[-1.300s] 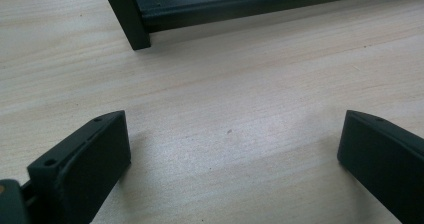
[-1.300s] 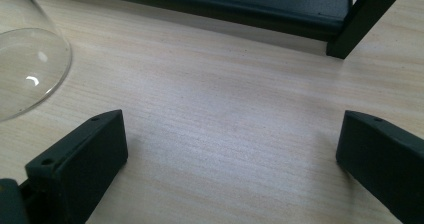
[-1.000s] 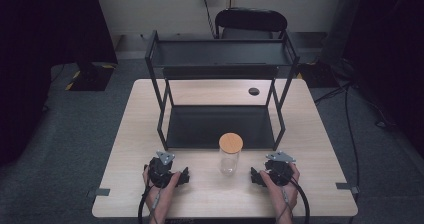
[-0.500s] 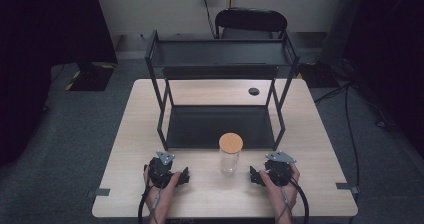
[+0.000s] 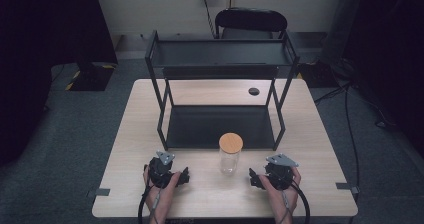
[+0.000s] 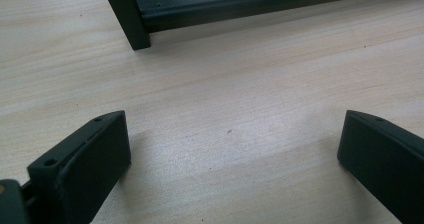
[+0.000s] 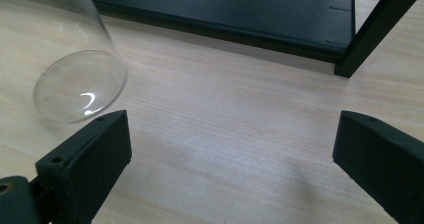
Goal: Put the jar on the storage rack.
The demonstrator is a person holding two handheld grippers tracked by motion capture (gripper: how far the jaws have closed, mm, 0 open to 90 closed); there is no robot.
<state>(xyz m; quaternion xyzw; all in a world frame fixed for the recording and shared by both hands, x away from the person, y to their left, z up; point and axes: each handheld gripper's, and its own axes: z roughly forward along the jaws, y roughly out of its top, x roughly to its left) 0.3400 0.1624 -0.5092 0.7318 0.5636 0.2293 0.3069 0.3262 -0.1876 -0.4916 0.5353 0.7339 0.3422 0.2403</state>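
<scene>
- Nothing has shifted on the table since the earlier frames: the jar and both hands keep their places. Only the right gripper's jaws have just closed a trifle, with nothing between them.
- The glass jar (image 5: pixel 230 155) stands upright on the near half of the table (image 5: pixel 320 149), between the two grippers and just in front of the rack's lower shelf. A round wooden lid (image 5: pixel 231 142) sits on top of it.
- In the right gripper view the jar's clear base (image 7: pixel 77 89) lies just beyond the left-hand jaw, apart from it.
- The right gripper (image 5: pixel 256 177) rests on the table to the right of the jar, held in the person's right hand (image 5: pixel 282 191); its jaws stand wide apart over bare wood.
- The left gripper (image 5: pixel 184 176) rests on the table to the left of the jar, in the left hand (image 5: pixel 162 186); its jaws are likewise spread wide and empty.
- Behind the jar stands a black metal rack (image 5: pixel 220 59) with two shelves; one front leg (image 6: pixel 127 19) shows in the left gripper view.
- A small black disc (image 5: pixel 254 91) lies on the far part of the table, and a black chair (image 5: pixel 251 21) stands beyond it.
</scene>
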